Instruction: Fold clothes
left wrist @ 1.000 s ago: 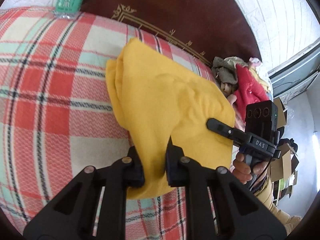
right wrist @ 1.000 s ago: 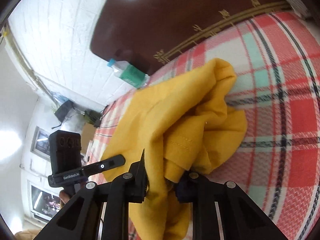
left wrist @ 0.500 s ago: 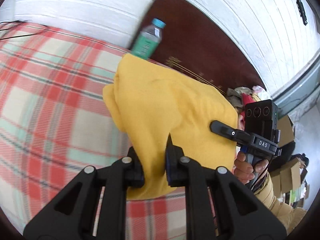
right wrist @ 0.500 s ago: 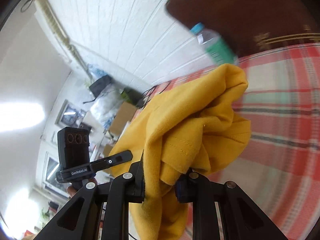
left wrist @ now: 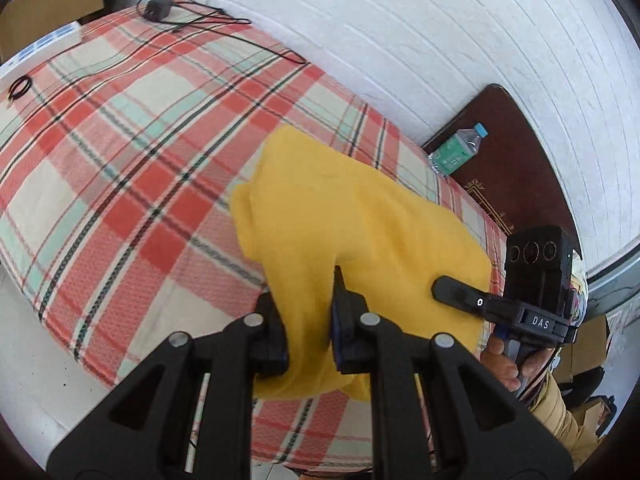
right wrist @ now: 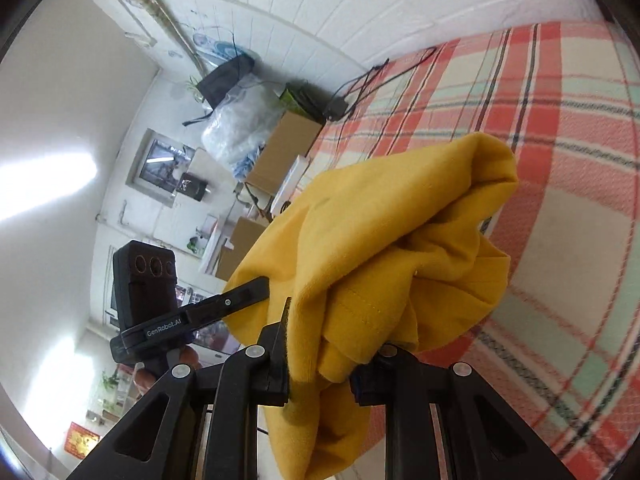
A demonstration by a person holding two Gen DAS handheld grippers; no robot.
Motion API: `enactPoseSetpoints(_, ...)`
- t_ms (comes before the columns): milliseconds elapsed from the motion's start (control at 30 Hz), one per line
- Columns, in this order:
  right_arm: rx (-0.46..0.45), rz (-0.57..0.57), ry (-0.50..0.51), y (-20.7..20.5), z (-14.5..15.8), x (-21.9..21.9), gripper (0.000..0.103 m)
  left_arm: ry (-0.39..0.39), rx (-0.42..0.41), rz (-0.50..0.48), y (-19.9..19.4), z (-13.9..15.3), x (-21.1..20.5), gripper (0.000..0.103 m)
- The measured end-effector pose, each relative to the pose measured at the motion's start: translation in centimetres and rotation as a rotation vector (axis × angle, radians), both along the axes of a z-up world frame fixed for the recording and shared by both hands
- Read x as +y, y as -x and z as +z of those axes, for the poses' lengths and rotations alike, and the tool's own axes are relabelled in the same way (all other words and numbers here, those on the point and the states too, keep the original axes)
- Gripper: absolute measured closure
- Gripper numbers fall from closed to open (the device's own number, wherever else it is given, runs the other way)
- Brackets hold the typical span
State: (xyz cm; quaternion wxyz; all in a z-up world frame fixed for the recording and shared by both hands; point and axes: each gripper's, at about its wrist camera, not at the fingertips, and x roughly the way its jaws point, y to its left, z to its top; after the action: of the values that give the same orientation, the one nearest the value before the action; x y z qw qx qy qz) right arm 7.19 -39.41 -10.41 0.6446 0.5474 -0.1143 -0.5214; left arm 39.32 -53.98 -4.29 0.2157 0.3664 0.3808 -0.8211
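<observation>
A folded yellow garment (left wrist: pixel 352 216) hangs in the air over the plaid bed cover (left wrist: pixel 120 152), held at both ends. My left gripper (left wrist: pixel 307 320) is shut on one edge of it. My right gripper (right wrist: pixel 320 356) is shut on the bunched layers of the yellow garment (right wrist: pixel 380 248) at the other end. In the left wrist view the right gripper (left wrist: pixel 456 292) shows at the right, a hand around its handle. In the right wrist view the left gripper (right wrist: pixel 248 288) shows at the left. The garment's underside is hidden.
A charger with black cables (left wrist: pixel 160 8) lies at the far end of the bed near a white box (left wrist: pixel 44 46). A water bottle (left wrist: pixel 456 152) rests by the dark headboard (left wrist: pixel 512 168). Cardboard boxes (right wrist: pixel 288 140) and a plastic bag (right wrist: pixel 236 128) stand beyond the bed's end.
Both grippers have swung the yellow garment sideways along the bed, away from the headboard and the clothes pile. The bottle and headboard slid to the right; the cables and boxes came into view.
</observation>
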Motion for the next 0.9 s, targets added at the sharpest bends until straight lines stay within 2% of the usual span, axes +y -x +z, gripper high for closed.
enactPoseSetpoints(233, -0.007, 0.063, -0.093, -4.6, -4.0, -2.6, 0.083, -0.046, -0.004, 0.057, -3.8, -3.8, -2.0, 0.086)
enactPoseSetpoints(367, -0.023, 0.086, -0.152, -6.0, -6.7, -2.9, 0.082, -0.063, -0.024, 0.094, -5.2, -5.9, -2.8, 0.086)
enactPoseSetpoints(467, -0.02, 0.084, -0.163, -6.2, -7.7, -2.6, 0.081, -0.094, -0.012, 0.097, -5.9, -7.1, -3.1, 0.086)
enactPoseSetpoints(567, -0.027, 0.085, -0.174, -5.8, -7.4, -2.1, 0.071, -0.085, -0.008, 0.098, -6.3, -7.4, -2.8, 0.084)
enactPoseSetpoints(600, -0.008, 0.088, -0.175, -5.6, -7.1, -1.8, 0.064, -0.081, -0.007, 0.105, -6.4, -7.4, -2.7, 0.077)
enactPoseSetpoints(633, 0.015, 0.088, -0.174, -5.4, -6.7, -1.4, 0.057, -0.081, -0.008, 0.113, -6.6, -7.3, -2.7, 0.064)
enactPoseSetpoints(700, 0.019, 0.068, -0.162, -4.5, -6.1, -0.5, 0.057, -0.065, 0.001, 0.118, -6.9, -7.0, -2.4, 0.044)
enactPoseSetpoints(800, -0.002, 0.009, -0.146, -3.1, -5.3, -0.2, 0.057, -0.003, -0.003, 0.128, -7.4, -6.1, -1.5, 0.043)
enactPoseSetpoints(900, 0.073, -0.041, -0.154, -2.0, -4.2, 1.0, 0.055, 0.123, -0.01, 0.145, -7.9, -4.3, 0.5, 0.042)
